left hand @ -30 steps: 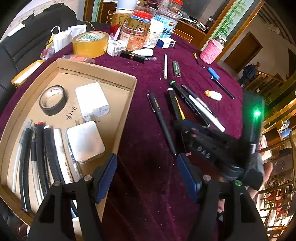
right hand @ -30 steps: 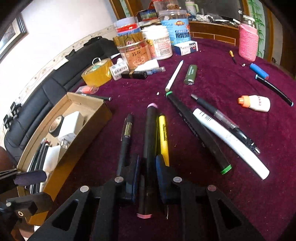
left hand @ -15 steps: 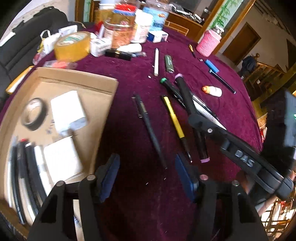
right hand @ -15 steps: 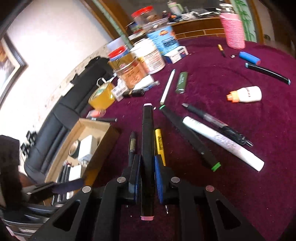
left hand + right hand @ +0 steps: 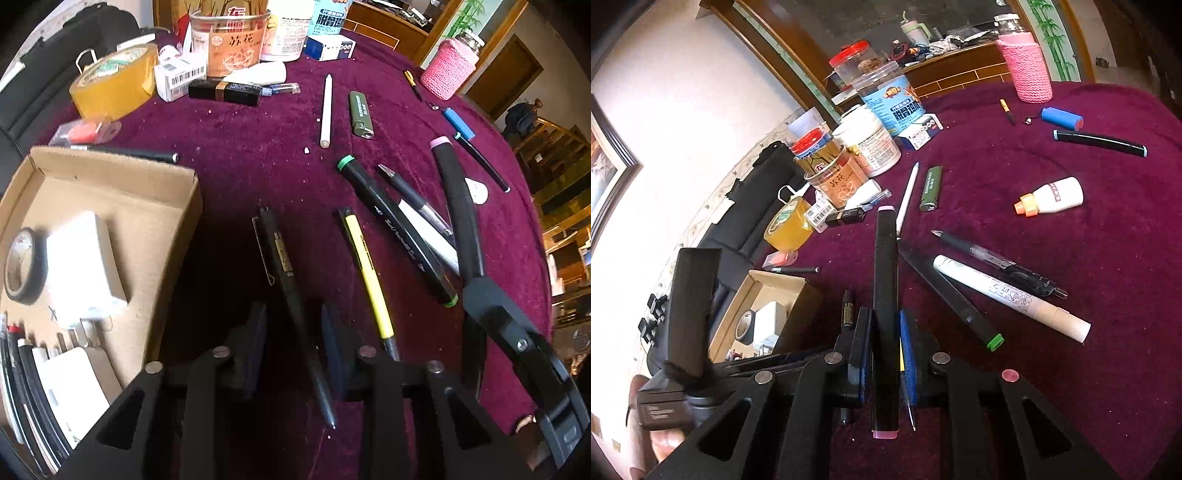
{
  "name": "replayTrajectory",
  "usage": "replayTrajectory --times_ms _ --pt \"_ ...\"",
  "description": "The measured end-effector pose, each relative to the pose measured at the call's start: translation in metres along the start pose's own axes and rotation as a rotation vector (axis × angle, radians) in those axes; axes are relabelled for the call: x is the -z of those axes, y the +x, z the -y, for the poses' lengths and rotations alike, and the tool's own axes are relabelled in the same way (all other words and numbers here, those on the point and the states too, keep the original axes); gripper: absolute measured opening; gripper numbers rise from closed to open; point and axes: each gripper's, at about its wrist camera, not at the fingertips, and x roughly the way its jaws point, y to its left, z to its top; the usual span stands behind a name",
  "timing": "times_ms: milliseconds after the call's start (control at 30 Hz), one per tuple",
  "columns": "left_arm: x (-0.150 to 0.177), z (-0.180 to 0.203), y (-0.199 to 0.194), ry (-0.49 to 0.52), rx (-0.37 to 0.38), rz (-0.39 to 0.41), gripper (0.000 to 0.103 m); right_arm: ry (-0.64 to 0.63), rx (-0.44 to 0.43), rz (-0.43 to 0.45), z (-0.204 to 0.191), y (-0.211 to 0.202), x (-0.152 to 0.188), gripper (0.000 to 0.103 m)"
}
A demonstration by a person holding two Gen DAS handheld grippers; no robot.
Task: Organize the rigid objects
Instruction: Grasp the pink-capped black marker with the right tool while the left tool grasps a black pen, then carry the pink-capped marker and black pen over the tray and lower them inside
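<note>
My right gripper (image 5: 885, 343) is shut on a black marker with pink end caps (image 5: 885, 295) and holds it above the purple cloth; the marker also shows in the left wrist view (image 5: 458, 206). My left gripper (image 5: 293, 336) is open, its fingers on either side of a black pen (image 5: 291, 299) that lies on the cloth. A yellow pen (image 5: 365, 273) lies just right of it. A cardboard box (image 5: 122, 177) at the left holds white adapters (image 5: 83, 266), a black tape roll (image 5: 22, 271) and several pens.
A green-capped black marker (image 5: 395, 229), a white marker (image 5: 1008, 297), a clear-barrel pen (image 5: 997, 262), a green lighter (image 5: 360, 112), a white stylus (image 5: 326, 105), a correction bottle (image 5: 1052, 195), a blue cylinder (image 5: 1062, 119), yellow tape (image 5: 112, 86), jars (image 5: 231, 40), a pink-sleeved jar (image 5: 448, 68).
My right gripper has lifted the pink-capped marker off the cloth. My left gripper has moved forward and lower, so its open fingers now straddle the black pen.
</note>
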Motion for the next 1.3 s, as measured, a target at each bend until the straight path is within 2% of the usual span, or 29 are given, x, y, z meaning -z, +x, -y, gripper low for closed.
replayTrajectory --times_ms 33,100,233,433,567,733,867,967,1100,1300 --pt "0.0 0.0 0.0 0.002 -0.011 0.005 0.013 -0.004 0.003 0.001 -0.001 0.0 0.001 0.016" --pt "0.001 0.001 0.001 0.019 -0.027 0.011 0.009 0.0 0.002 -0.003 -0.001 0.001 0.001 0.016" --pt "0.009 -0.001 -0.003 0.05 -0.022 0.022 0.009 0.022 0.004 -0.025 0.002 0.005 0.002 0.016" --pt "0.04 -0.02 -0.034 0.012 0.059 0.032 0.009 0.029 -0.041 -0.056 0.001 0.01 0.004 0.016" --pt "0.066 -0.048 -0.074 -0.044 0.132 0.065 0.009 0.003 -0.055 -0.088 -0.006 0.018 0.009 0.016" --pt "0.09 -0.089 -0.11 -0.093 0.151 0.09 0.009 -0.078 -0.049 -0.113 -0.024 0.025 0.019 0.016" --pt "0.102 -0.131 -0.135 -0.147 0.145 0.132 0.009 -0.135 -0.068 -0.138 -0.045 0.025 0.031 0.016" --pt "0.105 -0.158 -0.144 -0.187 0.142 0.151 0.009 -0.175 -0.107 -0.166 -0.077 0.022 0.041 0.016" --pt "0.101 -0.191 -0.142 -0.237 0.136 0.152 0.009 -0.238 -0.142 -0.188 -0.126 0.026 0.056 0.016" --pt "0.091 -0.22 -0.135 -0.256 0.153 0.149 0.009 -0.221 -0.137 -0.247 -0.171 0.058 0.069 0.016"
